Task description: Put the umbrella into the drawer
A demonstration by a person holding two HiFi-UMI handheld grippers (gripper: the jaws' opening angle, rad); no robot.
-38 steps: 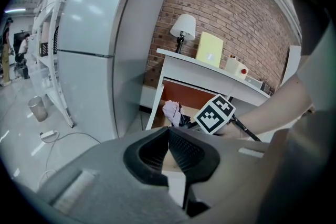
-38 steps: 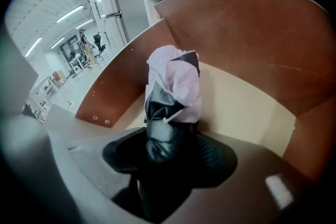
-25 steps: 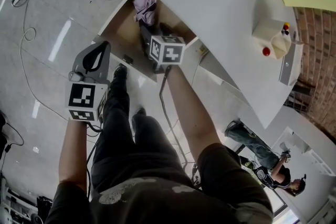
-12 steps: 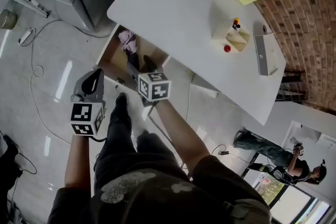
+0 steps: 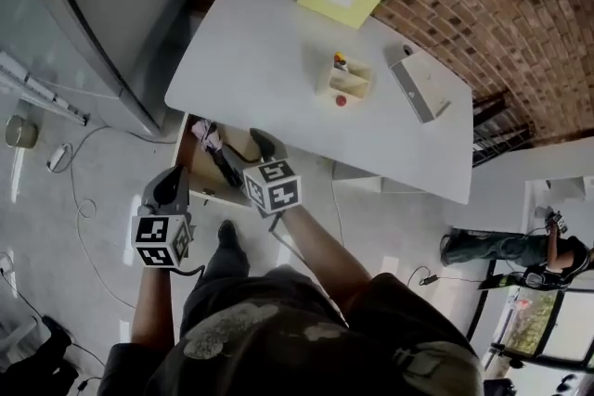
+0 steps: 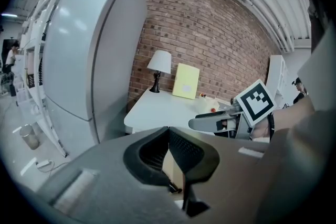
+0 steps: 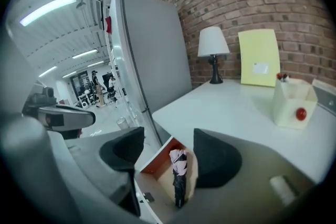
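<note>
At the far left a grey refrigerator (image 5: 83,23) is seen. The left gripper (image 6: 169,130) is held just on the near side of the drawer front, its jaws brought together with nothing clamped between them. The drawer (image 5: 197,173) is pulled out from under the left end of the white table (image 5: 278,60). The folded umbrella (image 7: 179,178), pink at one end and dark along the rest, is laid lengthwise inside it. The right gripper (image 7: 168,135) is held above the drawer and clear of the umbrella, its jaws spread and nothing gripped. The placing is judged done, since the umbrella lies in the drawer and is released. Only withdrawal of the grippers seems left, as closing the drawer is not asked by the task.
</note>
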